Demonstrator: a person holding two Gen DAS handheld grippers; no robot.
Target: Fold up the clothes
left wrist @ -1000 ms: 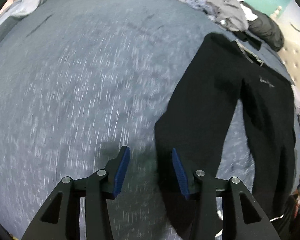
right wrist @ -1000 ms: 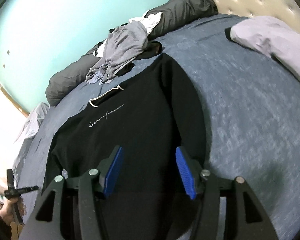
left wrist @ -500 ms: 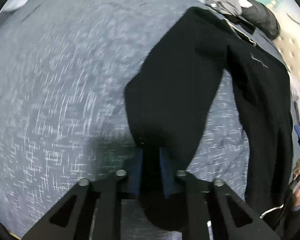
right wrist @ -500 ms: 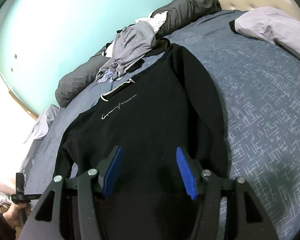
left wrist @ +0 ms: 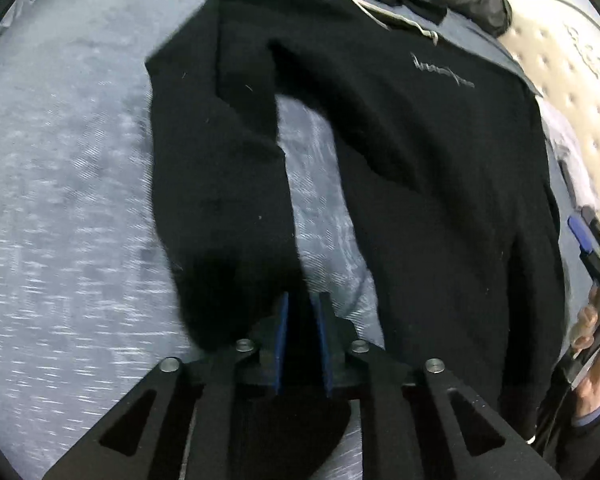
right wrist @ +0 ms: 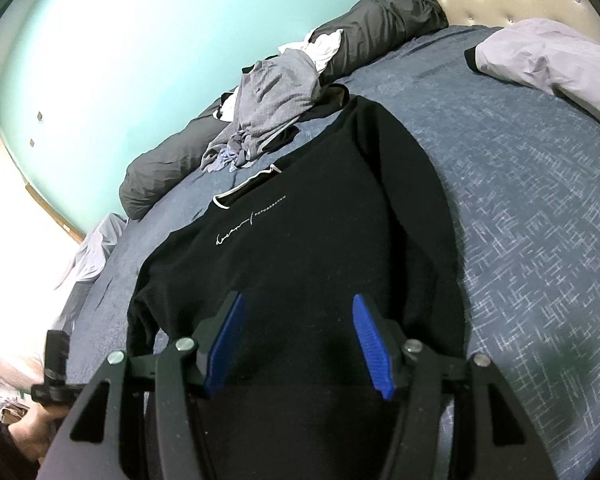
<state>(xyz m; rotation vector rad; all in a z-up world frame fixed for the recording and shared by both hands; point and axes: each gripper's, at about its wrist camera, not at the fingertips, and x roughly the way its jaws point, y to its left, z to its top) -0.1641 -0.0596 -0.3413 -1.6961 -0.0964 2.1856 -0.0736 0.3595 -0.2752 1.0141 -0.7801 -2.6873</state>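
Left gripper [left wrist: 302, 336] clenched on black sweatshirt [left wrist: 440, 184] sleeve cuff [left wrist: 236, 304], jaws just loosening; right gripper [right wrist: 298, 344] released above hem; best carrying sleeve flat across the body ahead.

I see white script and small print on the black sweatshirt's [right wrist: 324, 248] chest; I can't read either.

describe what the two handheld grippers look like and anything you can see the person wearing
Both the left gripper and right gripper have matte black angular frames with triangular cut-outs, silver pivot bolts and ribbed blue finger pads. The person's right hand shows a dark sleeve with a blue cuff beneath.
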